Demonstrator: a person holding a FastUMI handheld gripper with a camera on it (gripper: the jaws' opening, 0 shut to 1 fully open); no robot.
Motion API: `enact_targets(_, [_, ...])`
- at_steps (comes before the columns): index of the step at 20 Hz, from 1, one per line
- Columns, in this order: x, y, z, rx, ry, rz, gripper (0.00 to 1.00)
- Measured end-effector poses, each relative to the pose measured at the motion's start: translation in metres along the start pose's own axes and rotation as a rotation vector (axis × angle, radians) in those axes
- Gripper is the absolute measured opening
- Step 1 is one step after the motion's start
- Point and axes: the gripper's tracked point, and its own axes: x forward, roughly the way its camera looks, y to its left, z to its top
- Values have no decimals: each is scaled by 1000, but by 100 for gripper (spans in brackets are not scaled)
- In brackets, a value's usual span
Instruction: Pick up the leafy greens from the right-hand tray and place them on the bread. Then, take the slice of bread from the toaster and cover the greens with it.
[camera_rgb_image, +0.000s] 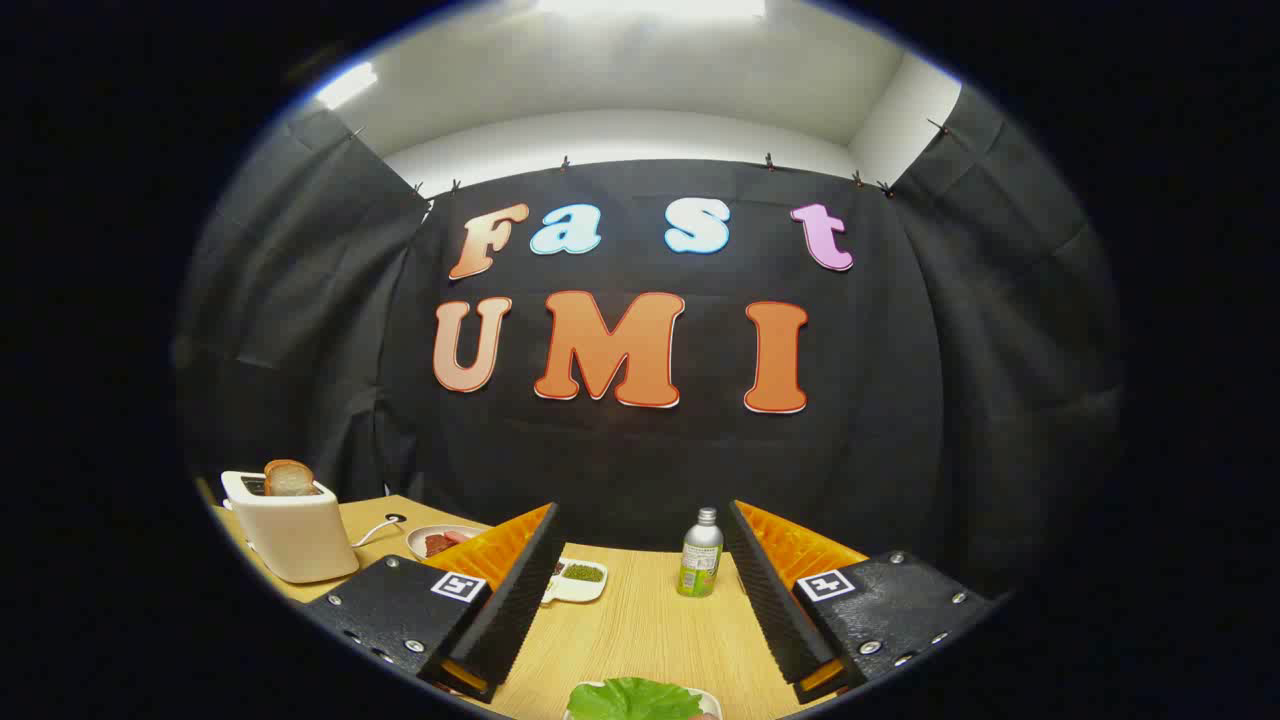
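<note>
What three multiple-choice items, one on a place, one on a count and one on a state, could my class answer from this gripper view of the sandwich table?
1. Where is the slice of bread?
A. Standing up out of the toaster
B. Flat on the table beside the bottle
C. Between the gripper's fingers

2. How many bottles stand on the table?
A. None
B. One
C. Three

3. How does the gripper stand?
A. Shut on the bottle
B. Shut on the leaf
C. Open, holding nothing

Answers:
1 A: the slice pokes out of the toaster's top slot, off beyond the left finger.
2 B: a single bottle stands ahead, between the fingers.
3 C: the fingers are wide apart, with the leafy greens lying low between them, untouched.
</note>
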Motion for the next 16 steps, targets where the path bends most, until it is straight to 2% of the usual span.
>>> enact_targets(16, [-1, 7, -18, 14, 43, 14, 97])
